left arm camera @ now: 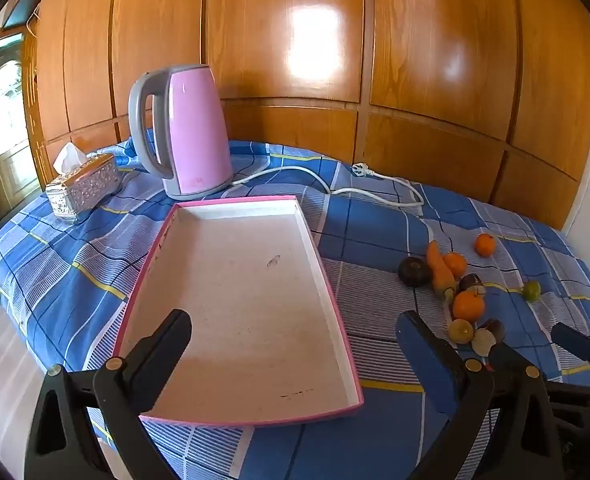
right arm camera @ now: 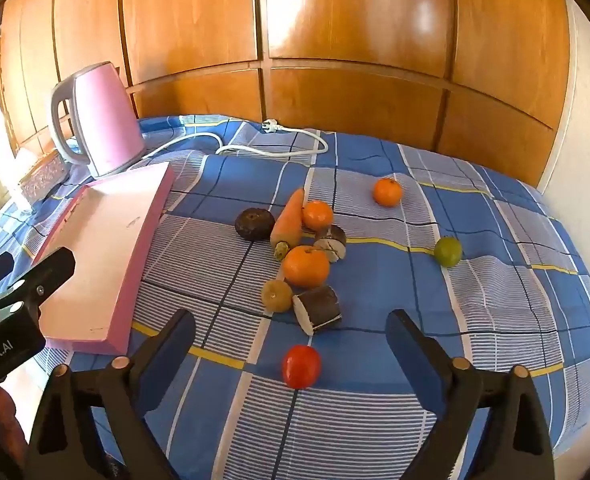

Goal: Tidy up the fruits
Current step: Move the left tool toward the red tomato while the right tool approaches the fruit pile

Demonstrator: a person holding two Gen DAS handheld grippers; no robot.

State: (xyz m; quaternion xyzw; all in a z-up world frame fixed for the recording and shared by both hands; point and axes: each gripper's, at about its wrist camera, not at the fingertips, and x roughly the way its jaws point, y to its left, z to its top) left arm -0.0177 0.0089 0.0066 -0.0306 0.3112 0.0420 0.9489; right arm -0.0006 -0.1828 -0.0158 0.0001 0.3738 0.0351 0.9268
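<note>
I have the shallow pink-rimmed rectangular tray (left arm camera: pixel 239 300) as my landmark on the blue checked cloth (right arm camera: pixel 395 184) covering the counter. Far left of the tray sits a silver embossed tissue box (left arm camera: pixel 83 188), and just behind the tray's far edge stands the pink electric kettle with a grey handle (left arm camera: pixel 187 132), its white cord (left arm camera: pixel 335 184) trailing off to the right. My left gripper (left arm camera: pixel 295 340) hangs over the tray's near end with its jaws spread wide and nothing between them; one finger is above the tray floor, the other beyond its right rim.

Right of the tray the fruits lie loose on the cloth: a dark round fruit (right arm camera: pixel 254 224) nearest it, then an orange carrot (right arm camera: pixel 289 220) touching a small orange mandarin (right arm camera: pixel 318 215), a larger mandarin (right arm camera: pixel 306 266), a yellowish round fruit (right arm camera: pixel 277 296) and a cut dark-skinned piece with pale flesh (right arm camera: pixel 319 309). Further right are a lone mandarin (right arm camera: pixel 387 191) and a green lime (right arm camera: pixel 447 251).

My right gripper (right arm camera: pixel 291 336) is also wide apart and empty, above a red tomato (right arm camera: pixel 301 366) that lies between its fingers, apart from both.
</note>
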